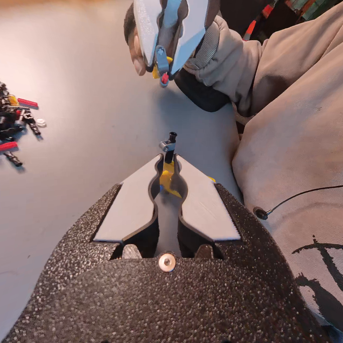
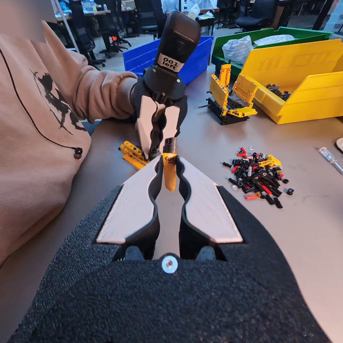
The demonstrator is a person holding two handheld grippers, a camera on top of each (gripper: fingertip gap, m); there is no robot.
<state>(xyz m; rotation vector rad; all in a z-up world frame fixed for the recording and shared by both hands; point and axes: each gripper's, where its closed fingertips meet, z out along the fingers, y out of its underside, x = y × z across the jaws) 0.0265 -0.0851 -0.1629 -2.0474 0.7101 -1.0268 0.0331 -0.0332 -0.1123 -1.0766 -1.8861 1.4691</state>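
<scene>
My left gripper [image 1: 169, 157] has its jaws closed on a small yellow toy-brick assembly [image 1: 167, 176] with a black pin [image 1: 169, 146] sticking out at twelve o'clock, low over the grey bench [image 1: 92, 74]; my right gripper [image 2: 169, 157] pinches a yellow curved plastic piece with black bushes [image 2: 169, 167] on its tip; a heap of small black and red plastic parts [image 2: 258, 174] lies at two o'clock of it; yellow plastic bin [image 2: 306, 89] beyond.

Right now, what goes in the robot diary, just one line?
left gripper: shut on yellow brick assembly | right gripper: shut on yellow piece | loose parts pile on table
</scene>
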